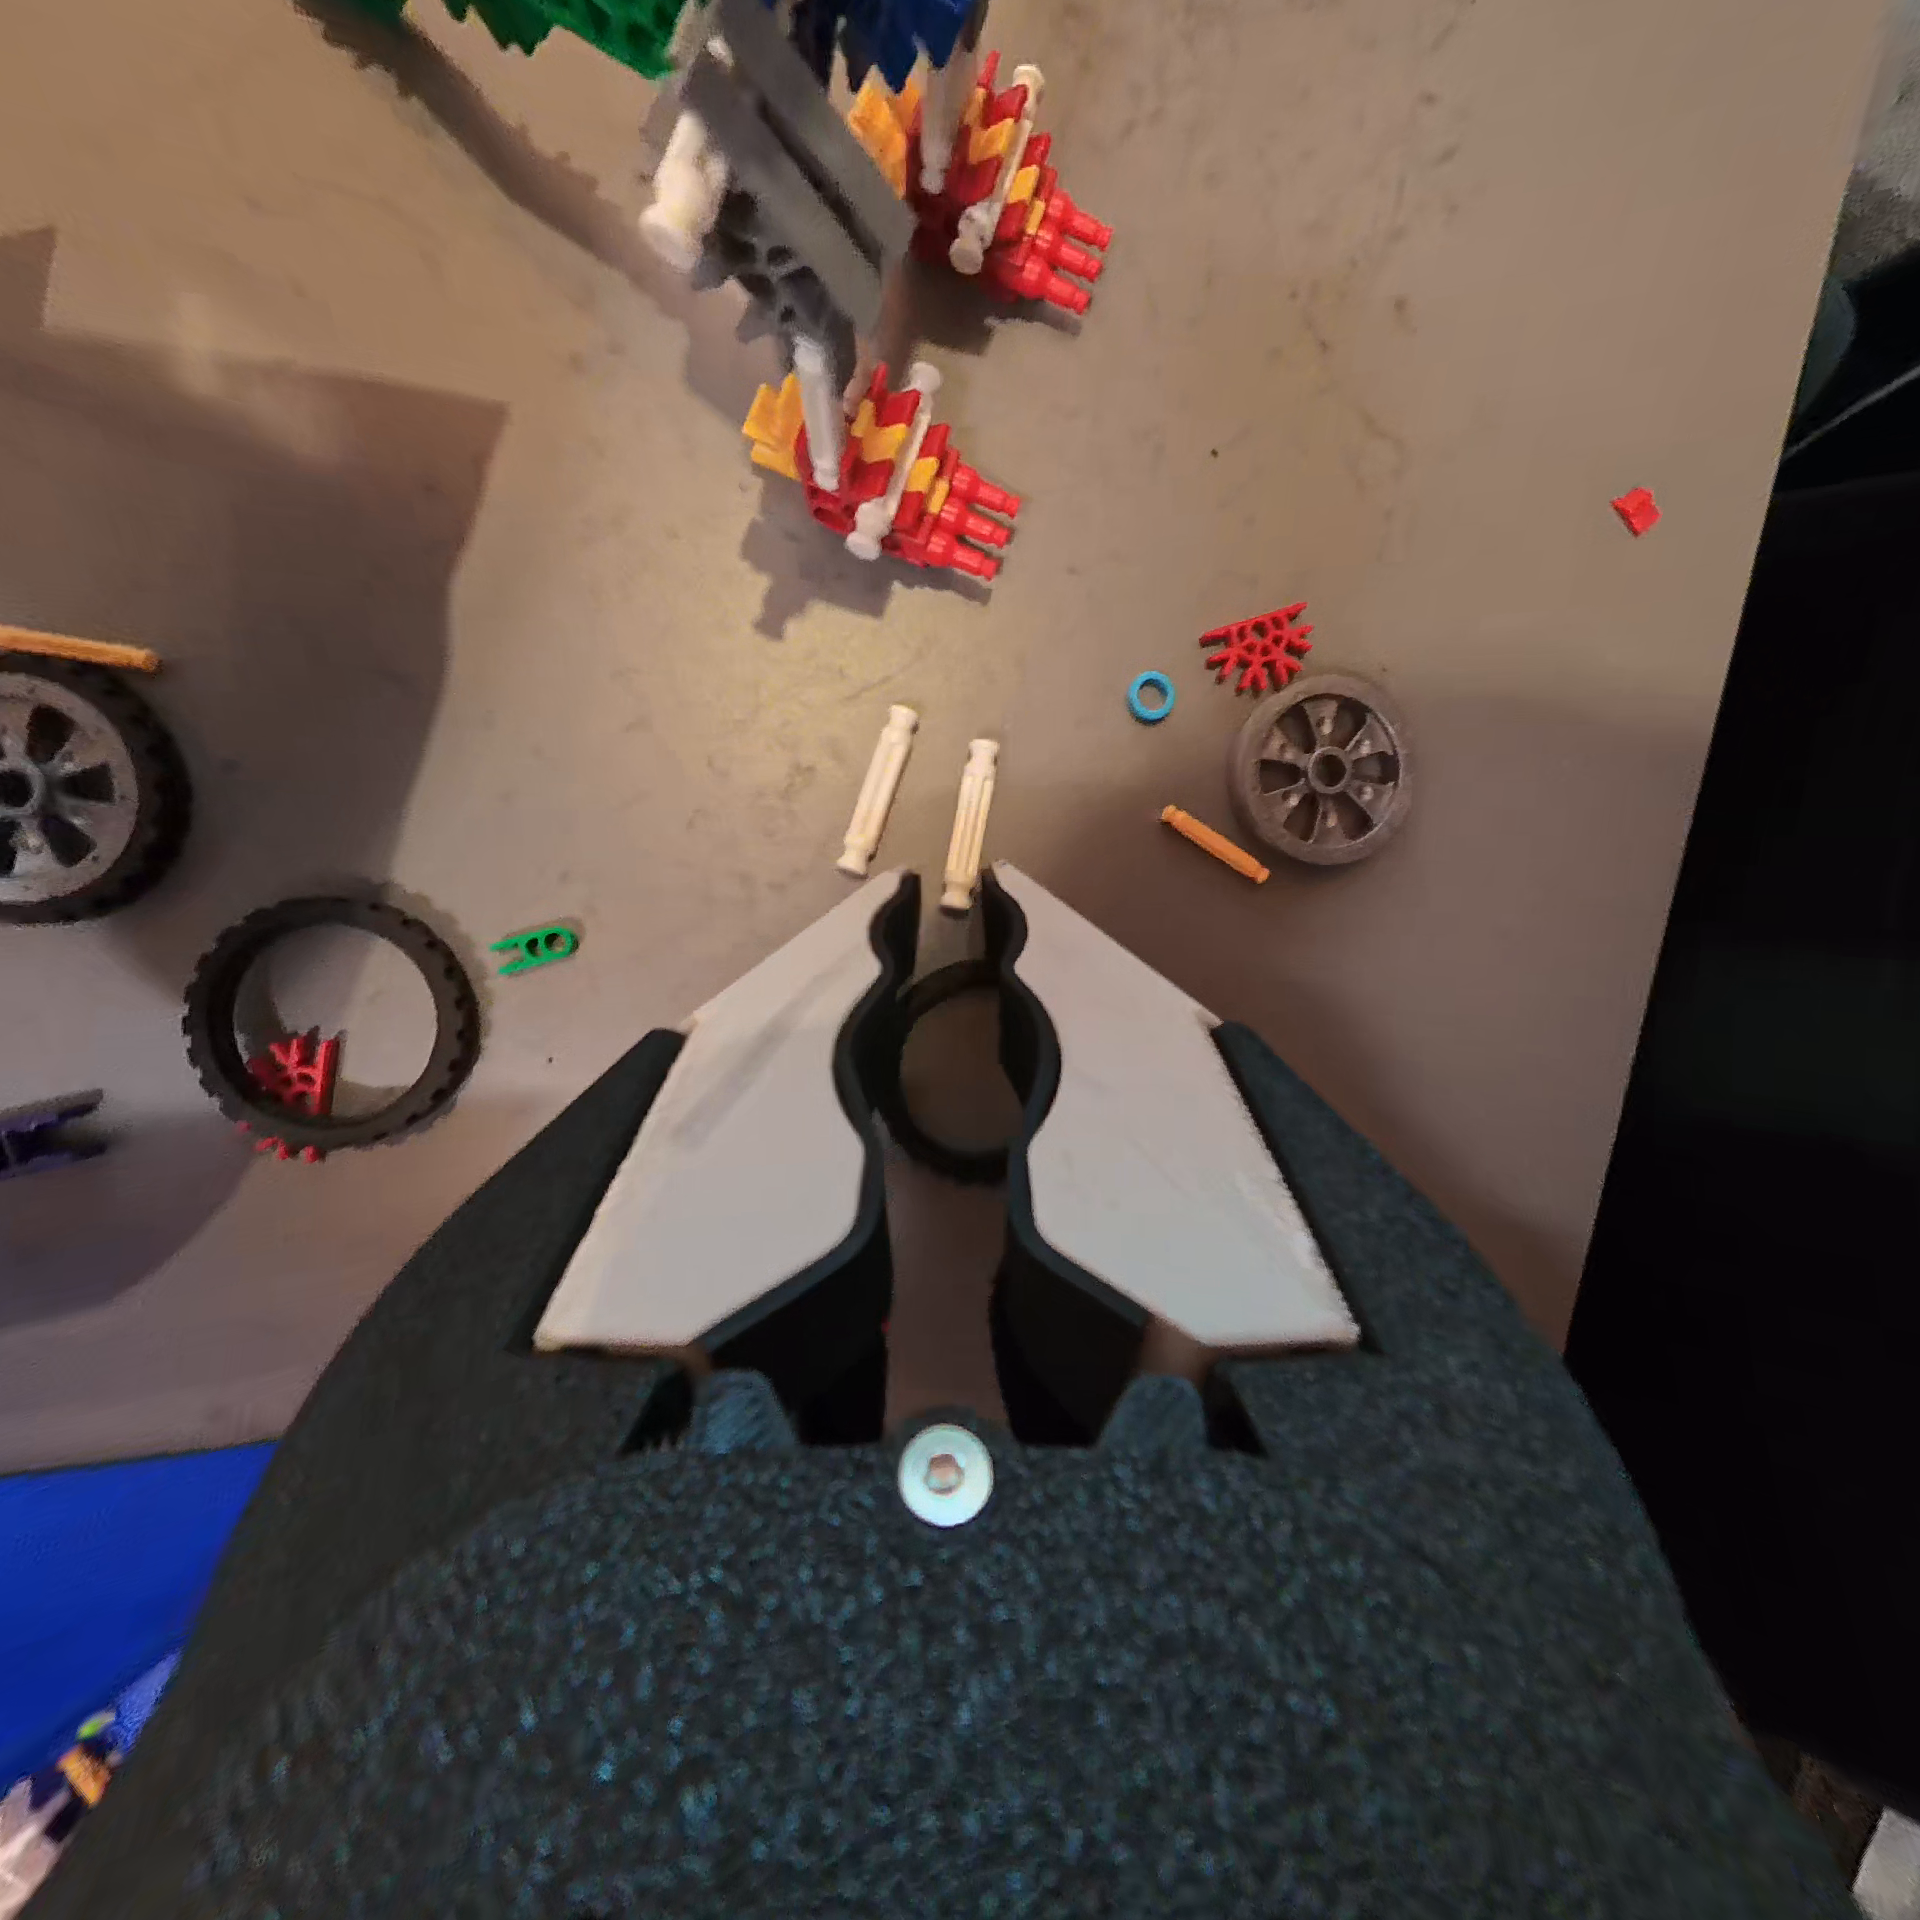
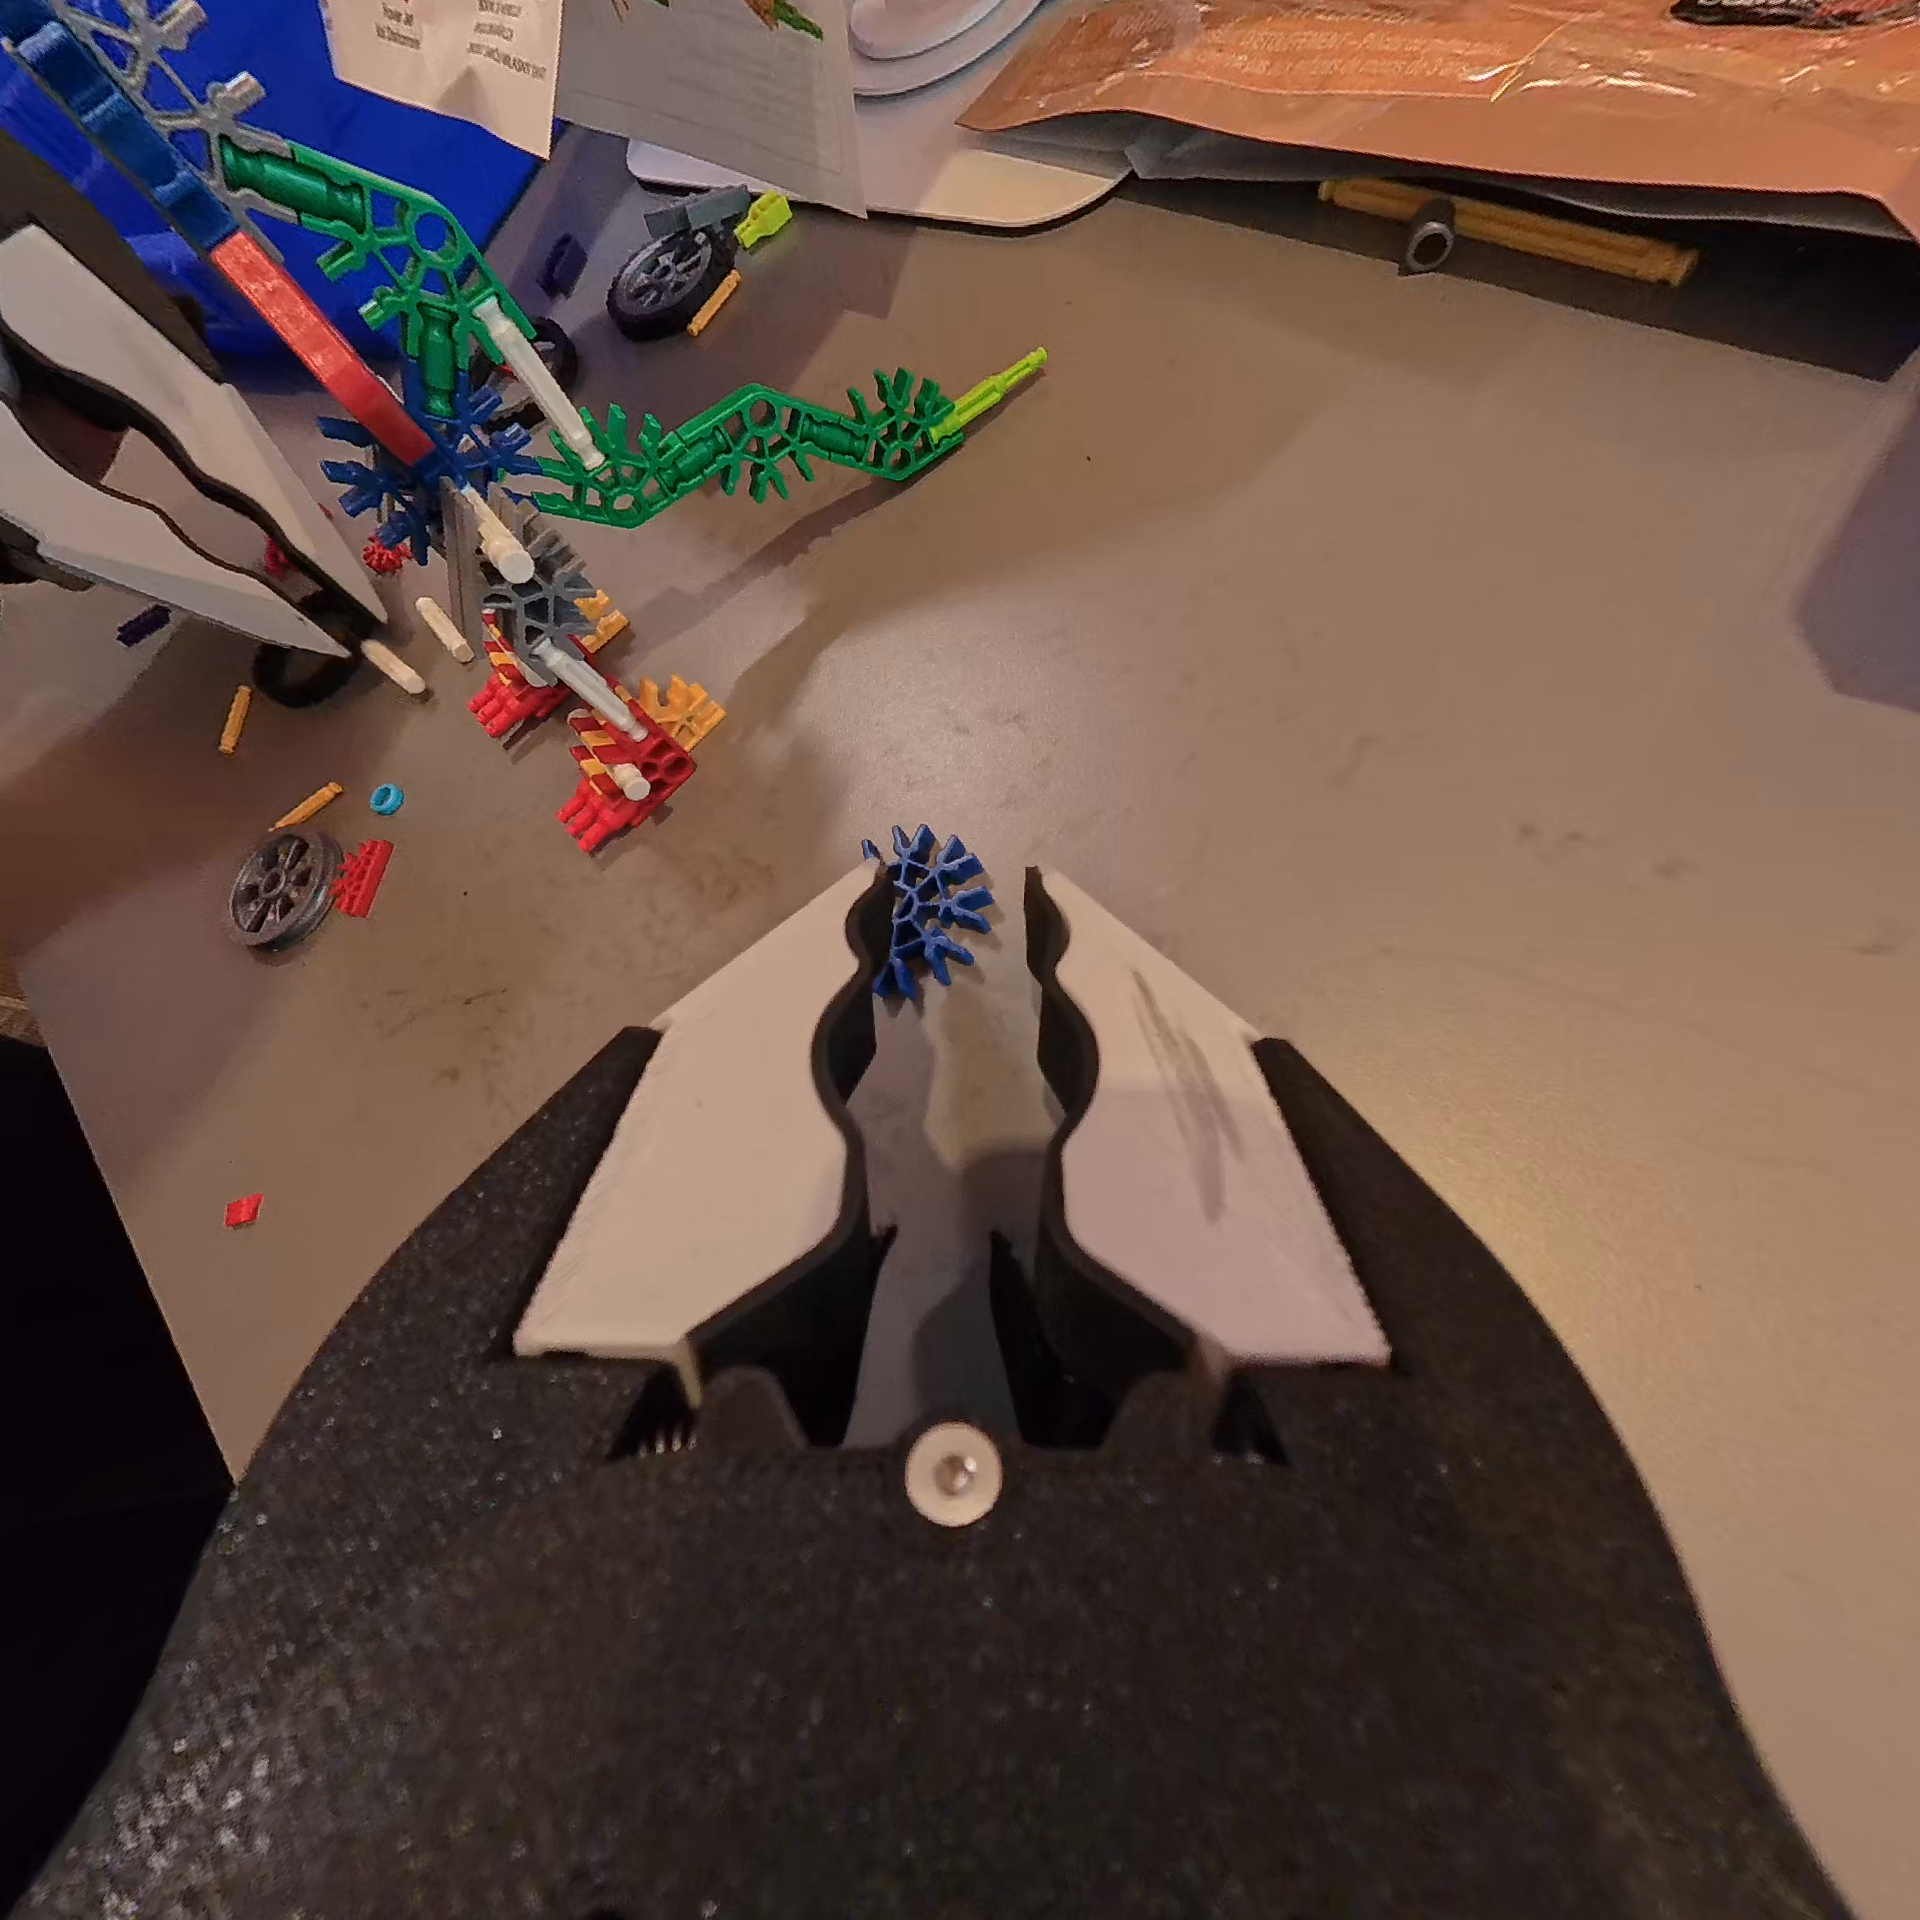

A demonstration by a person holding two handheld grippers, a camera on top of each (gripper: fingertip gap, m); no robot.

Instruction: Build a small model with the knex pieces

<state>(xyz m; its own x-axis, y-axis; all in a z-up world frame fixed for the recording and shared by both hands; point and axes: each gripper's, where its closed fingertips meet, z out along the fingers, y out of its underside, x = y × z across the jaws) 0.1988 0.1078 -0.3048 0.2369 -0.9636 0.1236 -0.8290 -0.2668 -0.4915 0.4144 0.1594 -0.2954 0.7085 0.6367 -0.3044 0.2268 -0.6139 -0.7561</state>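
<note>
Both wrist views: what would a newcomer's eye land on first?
The colourful rod-and-connector model standing left of centre on the table, on red and yellow feet. Next, the blue snowflake connector between the right claw's open fingers, and a white rod at the left claw's tips.

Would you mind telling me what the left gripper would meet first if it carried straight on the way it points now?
Most likely the white rod lying on the table: its near end sits just at the tips of the left gripper, whose jaws stand slightly apart. Height above the table is unclear, so it might pass over.
</note>
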